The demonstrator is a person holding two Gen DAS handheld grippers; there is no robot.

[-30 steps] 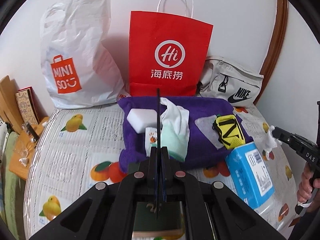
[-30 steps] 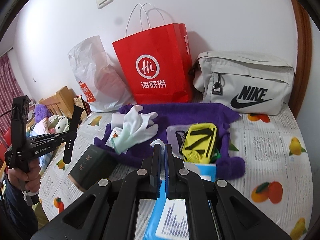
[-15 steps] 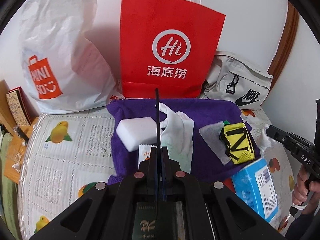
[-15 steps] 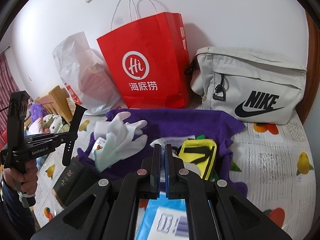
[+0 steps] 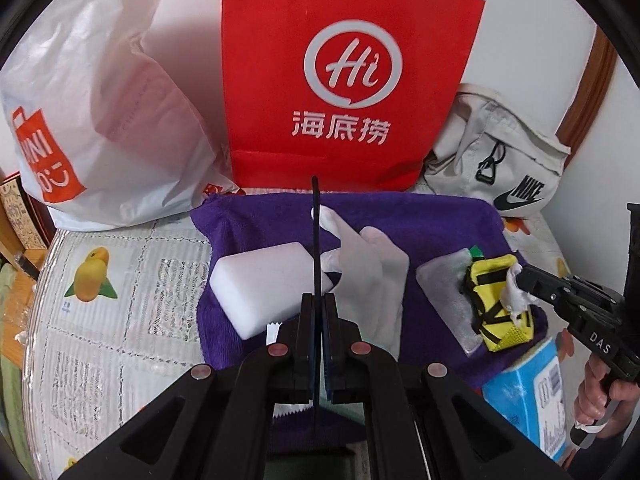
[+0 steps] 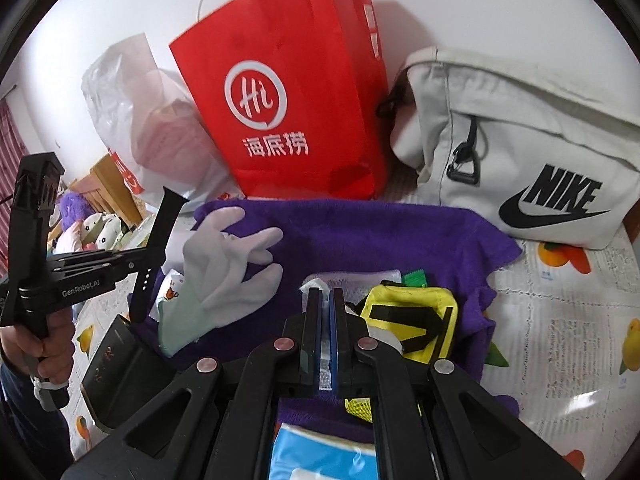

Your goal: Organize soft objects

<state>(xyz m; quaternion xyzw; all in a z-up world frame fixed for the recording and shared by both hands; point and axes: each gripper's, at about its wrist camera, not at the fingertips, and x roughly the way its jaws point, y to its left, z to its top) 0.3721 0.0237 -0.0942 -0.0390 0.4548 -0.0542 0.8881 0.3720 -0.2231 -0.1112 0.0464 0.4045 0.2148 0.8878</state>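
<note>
Left gripper (image 5: 319,300): jaws pressed together on a thin black strap (image 5: 315,240), which stands up between the pads and, in the right wrist view, juts up and down from the fingertips. Right gripper (image 6: 327,300): jaws together on a scrap of white tissue (image 5: 516,292), visible as a crumpled tuft at the fingertips in the left wrist view and as a sliver between the pads in its own view. Each gripper is carried by a person's hand (image 5: 600,392), seen only from the opposite camera. Nearest the front edge of the table (image 5: 100,320), covered with a fruit-print cloth, lie a blue packet (image 5: 532,396) and, shown only in the right wrist view, a dark box (image 6: 120,368) at the left. Beyond them a purple towel (image 5: 420,220) carries the soft objects: a white sponge block (image 5: 264,284) toward its left side, a white glove (image 5: 368,272) at centre, and a yellow pouch (image 5: 496,308) toward its right, lying partly on a clear sachet (image 5: 444,288). The right gripper's tip is over the yellow pouch; whether it touches cannot be told. Along the far edge, against the wall, stand a white plastic bag (image 5: 100,100), a red paper bag (image 5: 340,80) and a grey Nike bag (image 6: 520,140). Stuffed toys (image 6: 92,228) beyond the table's left side appear only in the right wrist view.
</note>
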